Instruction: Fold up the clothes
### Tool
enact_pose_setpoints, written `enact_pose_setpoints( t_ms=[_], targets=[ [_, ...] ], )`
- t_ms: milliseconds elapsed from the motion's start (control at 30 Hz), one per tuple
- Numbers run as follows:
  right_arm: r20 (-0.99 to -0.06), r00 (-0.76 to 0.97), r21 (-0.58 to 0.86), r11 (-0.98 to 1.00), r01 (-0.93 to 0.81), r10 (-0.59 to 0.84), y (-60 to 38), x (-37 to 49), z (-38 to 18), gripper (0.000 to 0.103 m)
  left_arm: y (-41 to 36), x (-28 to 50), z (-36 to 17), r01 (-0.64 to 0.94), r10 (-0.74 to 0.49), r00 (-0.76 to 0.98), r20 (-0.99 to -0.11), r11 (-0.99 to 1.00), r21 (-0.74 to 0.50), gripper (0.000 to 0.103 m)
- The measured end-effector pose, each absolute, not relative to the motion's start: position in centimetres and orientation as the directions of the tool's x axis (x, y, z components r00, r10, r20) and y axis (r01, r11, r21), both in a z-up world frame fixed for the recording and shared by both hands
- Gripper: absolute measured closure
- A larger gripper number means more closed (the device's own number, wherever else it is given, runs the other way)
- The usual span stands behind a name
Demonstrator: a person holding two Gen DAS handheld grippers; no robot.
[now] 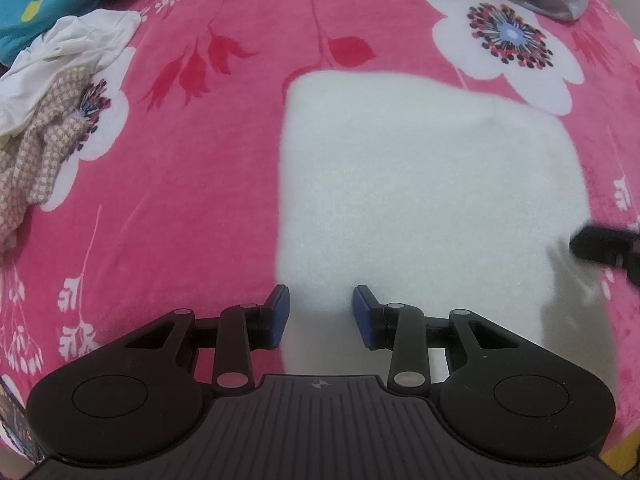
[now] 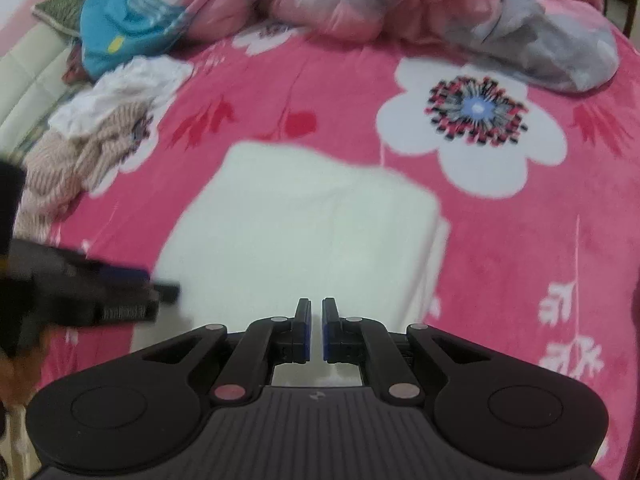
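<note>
- Two views are given. In the left wrist view, the left hand-held gripper (image 1: 320,316) is seen spread and empty over the near edge of the folded white cloth (image 1: 420,184), which lies flat on the pink bedspread (image 1: 180,200).
- In the right wrist view, the right hand-held gripper (image 2: 317,330) is seen pressed together, nothing pinched, over the same cloth (image 2: 304,224).
- The fold could be dragged open if only its top layer were caught.
</note>
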State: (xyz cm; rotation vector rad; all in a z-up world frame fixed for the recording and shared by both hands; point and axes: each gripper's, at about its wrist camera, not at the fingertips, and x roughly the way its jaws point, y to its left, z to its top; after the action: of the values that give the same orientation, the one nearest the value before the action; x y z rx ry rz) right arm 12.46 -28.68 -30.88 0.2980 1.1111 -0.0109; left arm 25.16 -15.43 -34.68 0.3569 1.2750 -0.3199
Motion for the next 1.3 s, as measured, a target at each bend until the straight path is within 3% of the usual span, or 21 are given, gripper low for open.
enact_pose_setpoints(
  t_ms=[167, 500, 700, 1300],
  targets=[
    [-0.902, 0.416, 0.192, 0.970, 0.148, 0.115, -27.9, 11.4, -31.9, 0.098, -15.7, 25.0, -34.7, 0.431, -0.026, 0.269, -0.963, 0.897, 0.096, 0.067],
    [-0.895, 0.382, 0.253, 0.967, 0.012, 0.230, -25.5, 8.4, -29.7, 0.098, -15.8, 24.9, -34.6, 0.426, -0.016, 0.276, -0.961, 0.898, 0.107, 0.067],
    [-0.948, 0.272, 0.169, 0.985, -0.020, 0.168, -23.9, 7.5, -33.8, 0.099, -15.9, 24.6, -34.6, 0.430, -0.015, 0.284, -0.959, 0.896, 0.113, 0.067],
    [-0.958, 0.250, 0.127, 0.989, -0.074, 0.142, -23.3, 8.4, -34.9, 0.099, -15.0, 24.5, -34.6, 0.396, -0.060, 0.293, -0.954, 0.916, 0.063, 0.066]
  ],
)
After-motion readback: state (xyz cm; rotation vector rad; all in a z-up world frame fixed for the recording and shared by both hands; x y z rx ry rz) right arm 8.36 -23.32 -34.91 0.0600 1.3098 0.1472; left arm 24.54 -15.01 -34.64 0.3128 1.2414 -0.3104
